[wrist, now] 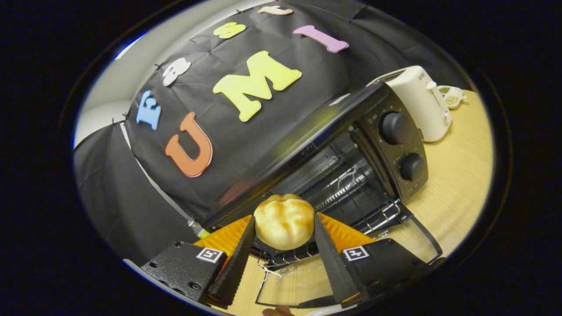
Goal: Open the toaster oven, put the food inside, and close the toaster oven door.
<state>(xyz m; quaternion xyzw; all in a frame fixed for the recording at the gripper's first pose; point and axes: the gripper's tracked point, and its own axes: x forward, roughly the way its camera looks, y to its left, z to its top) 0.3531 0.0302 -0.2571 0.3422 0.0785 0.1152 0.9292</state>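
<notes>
Claw (284, 228) clamped on bun (284, 221), hiding part of open toaster oven's (377, 145) rack (351, 193).

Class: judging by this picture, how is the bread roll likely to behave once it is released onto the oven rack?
The bread roll, pinched in the claw, looks soft and light, so it probably dents. Its rounded shape may roll on the wire rack.

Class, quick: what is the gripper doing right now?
Gripper: shut on the bread roll, held just in front of the open toaster oven.
</notes>
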